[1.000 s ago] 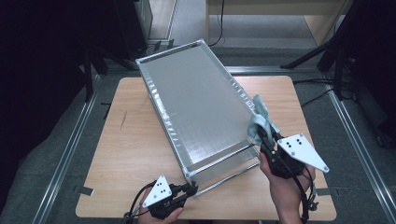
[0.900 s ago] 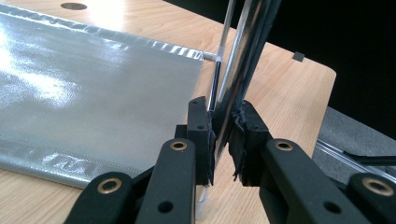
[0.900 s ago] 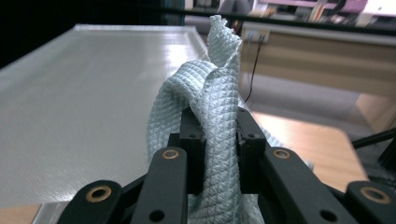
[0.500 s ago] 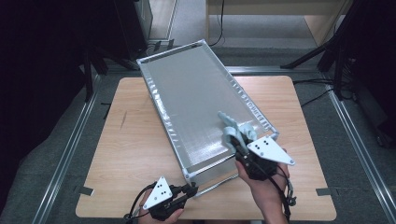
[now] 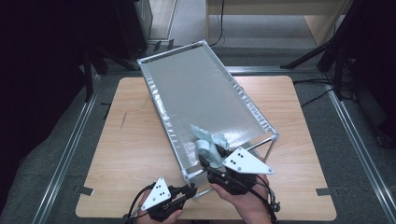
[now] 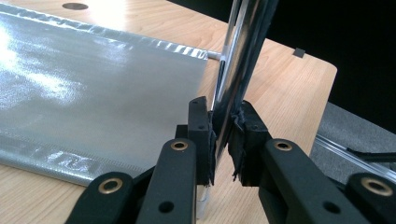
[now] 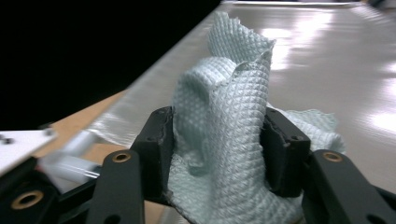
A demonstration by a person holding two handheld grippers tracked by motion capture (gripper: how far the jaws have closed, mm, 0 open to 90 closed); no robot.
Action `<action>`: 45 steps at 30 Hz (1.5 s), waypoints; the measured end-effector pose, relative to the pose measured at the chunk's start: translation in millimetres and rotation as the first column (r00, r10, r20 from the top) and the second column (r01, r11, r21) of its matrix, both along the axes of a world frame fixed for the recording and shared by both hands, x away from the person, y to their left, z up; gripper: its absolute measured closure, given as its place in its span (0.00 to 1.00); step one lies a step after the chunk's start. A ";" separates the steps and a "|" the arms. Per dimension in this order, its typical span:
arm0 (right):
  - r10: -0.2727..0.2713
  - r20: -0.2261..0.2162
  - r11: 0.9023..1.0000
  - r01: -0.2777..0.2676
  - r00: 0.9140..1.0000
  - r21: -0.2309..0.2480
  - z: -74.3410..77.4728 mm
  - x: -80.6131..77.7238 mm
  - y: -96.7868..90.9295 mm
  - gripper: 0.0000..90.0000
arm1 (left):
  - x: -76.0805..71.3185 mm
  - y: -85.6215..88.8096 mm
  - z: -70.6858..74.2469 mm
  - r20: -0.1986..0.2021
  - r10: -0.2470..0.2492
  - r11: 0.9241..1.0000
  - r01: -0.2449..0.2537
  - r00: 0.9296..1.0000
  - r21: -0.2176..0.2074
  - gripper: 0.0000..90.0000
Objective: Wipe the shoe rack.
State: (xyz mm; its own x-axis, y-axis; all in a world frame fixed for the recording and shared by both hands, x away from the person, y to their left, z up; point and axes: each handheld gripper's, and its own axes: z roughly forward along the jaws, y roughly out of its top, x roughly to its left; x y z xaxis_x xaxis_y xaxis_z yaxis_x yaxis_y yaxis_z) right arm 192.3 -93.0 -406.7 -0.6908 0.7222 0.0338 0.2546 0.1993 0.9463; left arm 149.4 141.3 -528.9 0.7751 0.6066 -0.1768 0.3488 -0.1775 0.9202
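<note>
One cloth (image 5: pixel 208 145); one silver rack (image 5: pixel 201 100); two hand-held grippers.

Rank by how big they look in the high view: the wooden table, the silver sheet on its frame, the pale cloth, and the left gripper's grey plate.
1. wooden table
2. silver sheet
3. pale cloth
4. grey plate on the left gripper

The cloth and plate look close in size, and the cloth is bunched, so that order is unsure.

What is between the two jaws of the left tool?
A shiny metal rod of the silver rack stands clamped between the jaws of the left tool, as the left gripper view shows.
</note>
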 end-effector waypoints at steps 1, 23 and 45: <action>-0.016 -0.008 1.000 0.016 1.000 0.010 0.7 1.1 -6.3 0.60 | 0.0 0.1 0.0 0.001 -0.003 1.000 0.003 1.000 0.000 0.89; -0.346 -0.007 0.934 0.346 0.938 0.094 17.9 23.7 -91.2 0.76 | -1.2 -0.4 0.0 -0.002 -0.011 1.000 0.011 1.000 0.000 0.89; -0.026 0.016 1.000 0.026 1.000 0.014 -0.6 1.7 2.4 0.88 | 0.9 -5.9 -0.2 0.004 -0.014 1.000 0.014 1.000 0.002 0.89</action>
